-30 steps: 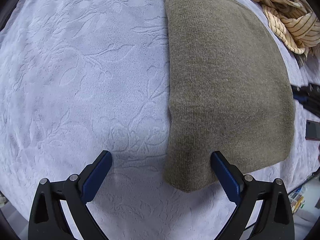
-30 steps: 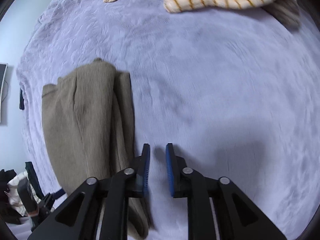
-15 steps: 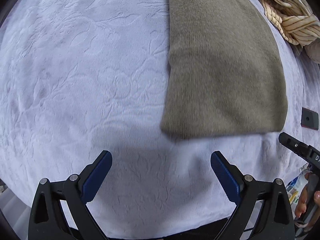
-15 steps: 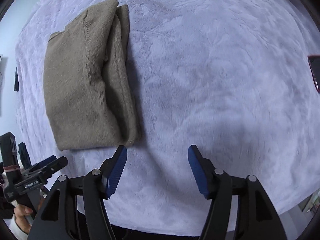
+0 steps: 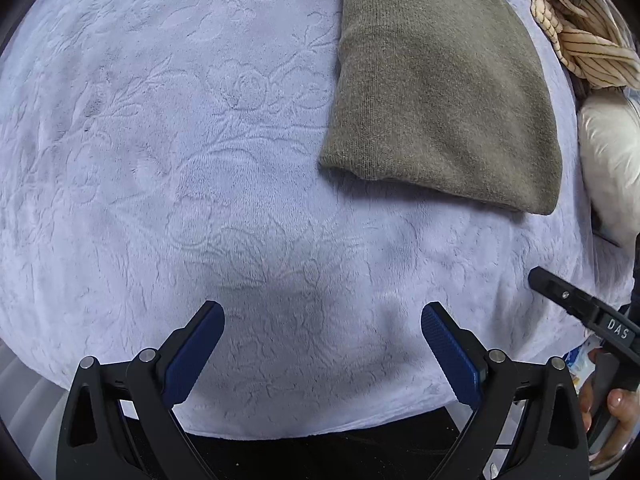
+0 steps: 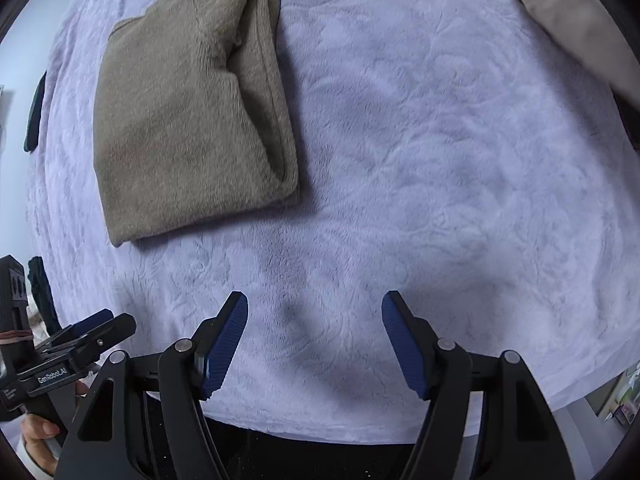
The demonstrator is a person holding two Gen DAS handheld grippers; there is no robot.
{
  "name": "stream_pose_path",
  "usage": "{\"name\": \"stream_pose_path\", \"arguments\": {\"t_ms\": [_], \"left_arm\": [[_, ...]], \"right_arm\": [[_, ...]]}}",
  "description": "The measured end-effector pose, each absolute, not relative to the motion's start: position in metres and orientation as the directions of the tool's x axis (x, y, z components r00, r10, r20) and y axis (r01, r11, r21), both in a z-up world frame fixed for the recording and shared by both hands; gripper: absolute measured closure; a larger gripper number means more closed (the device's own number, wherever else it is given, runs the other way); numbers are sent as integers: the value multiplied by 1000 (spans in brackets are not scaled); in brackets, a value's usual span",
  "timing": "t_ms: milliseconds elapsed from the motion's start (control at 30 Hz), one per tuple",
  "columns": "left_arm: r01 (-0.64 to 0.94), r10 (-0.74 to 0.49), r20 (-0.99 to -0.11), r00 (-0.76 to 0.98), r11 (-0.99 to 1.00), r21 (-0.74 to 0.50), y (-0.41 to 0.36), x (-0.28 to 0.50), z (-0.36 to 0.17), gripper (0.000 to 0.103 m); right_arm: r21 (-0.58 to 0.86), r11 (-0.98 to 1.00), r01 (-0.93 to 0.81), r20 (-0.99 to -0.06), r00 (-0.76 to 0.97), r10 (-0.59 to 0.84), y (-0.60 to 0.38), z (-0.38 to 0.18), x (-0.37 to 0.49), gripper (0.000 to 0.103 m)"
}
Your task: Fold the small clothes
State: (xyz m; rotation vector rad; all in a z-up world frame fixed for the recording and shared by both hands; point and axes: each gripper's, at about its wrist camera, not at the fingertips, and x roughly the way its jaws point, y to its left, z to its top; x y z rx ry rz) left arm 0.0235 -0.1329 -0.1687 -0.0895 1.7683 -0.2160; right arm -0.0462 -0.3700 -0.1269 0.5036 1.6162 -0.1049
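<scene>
A folded olive-brown knit garment [image 5: 436,88] lies flat on the lavender blanket [image 5: 180,160]; in the right wrist view it [image 6: 188,120] sits at the upper left with its layered edges facing right. My left gripper [image 5: 322,320] is open and empty, hovering over the blanket's near edge, well short of the garment. My right gripper [image 6: 314,312] is open and empty too, below and to the right of the garment. Each gripper shows at the edge of the other's view, the right one [image 5: 576,304] and the left one [image 6: 80,336].
A striped cream garment [image 5: 576,28] is heaped at the far right, with a white pillow [image 5: 612,160] below it. A grey-white cloth [image 6: 568,12] lies at the upper right of the right wrist view. A dark object [image 6: 36,112] lies at the blanket's left edge.
Both grippers pulled back from the garment toward the blanket's near edge. The right gripper went from shut to open and let go of the garment. The garment now lies farther from both.
</scene>
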Motion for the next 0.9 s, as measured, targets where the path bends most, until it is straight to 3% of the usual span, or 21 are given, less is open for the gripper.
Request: {"name": "stream_pose_path", "arguments": {"t_ms": [300, 900], "left_arm": [[38, -171, -962, -212, 982, -183, -102, 41, -171, 4], [38, -174, -961, -215, 982, -186, -118, 76, -161, 4]], "right_arm": [[235, 904, 358, -960, -58, 273, -351, -139, -46, 30], [234, 911, 339, -961, -64, 270, -364, -128, -38, 30]]}}
